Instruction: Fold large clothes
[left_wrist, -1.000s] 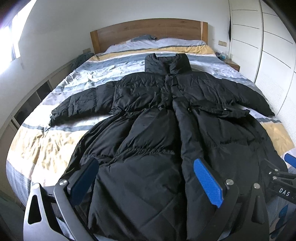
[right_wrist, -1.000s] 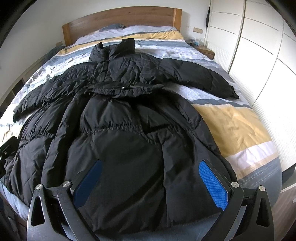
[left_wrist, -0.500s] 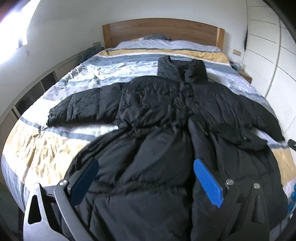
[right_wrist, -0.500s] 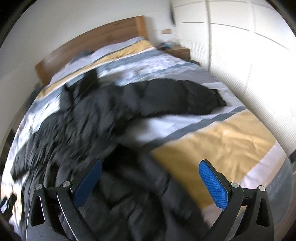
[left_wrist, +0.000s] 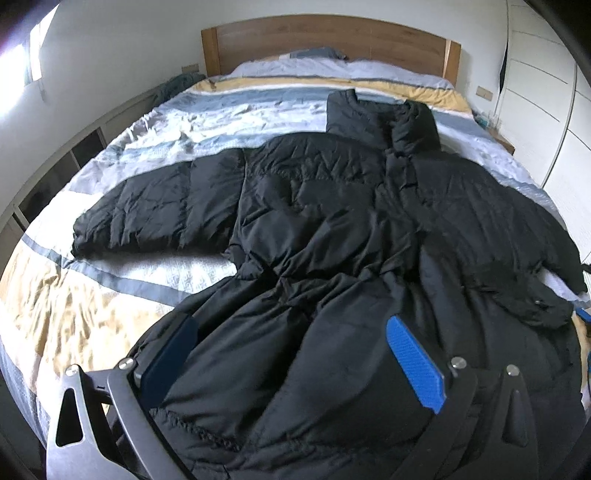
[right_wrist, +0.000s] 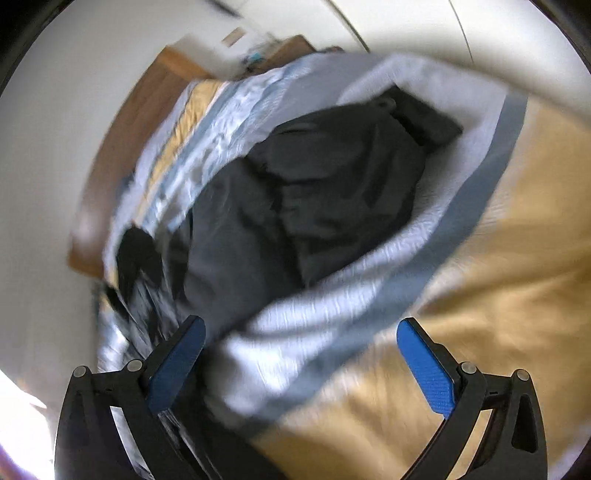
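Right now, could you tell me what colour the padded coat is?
Black, clearest in the left wrist view: padded coat.

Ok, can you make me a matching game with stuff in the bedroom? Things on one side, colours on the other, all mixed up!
Things:
1. puffy coat
2. headboard
3. pads on the left gripper
4. wardrobe doors

Colours:
A. white
B. blue
C. black
D. brown wood

Pairs: 1-C, 2-D, 3-B, 4-A
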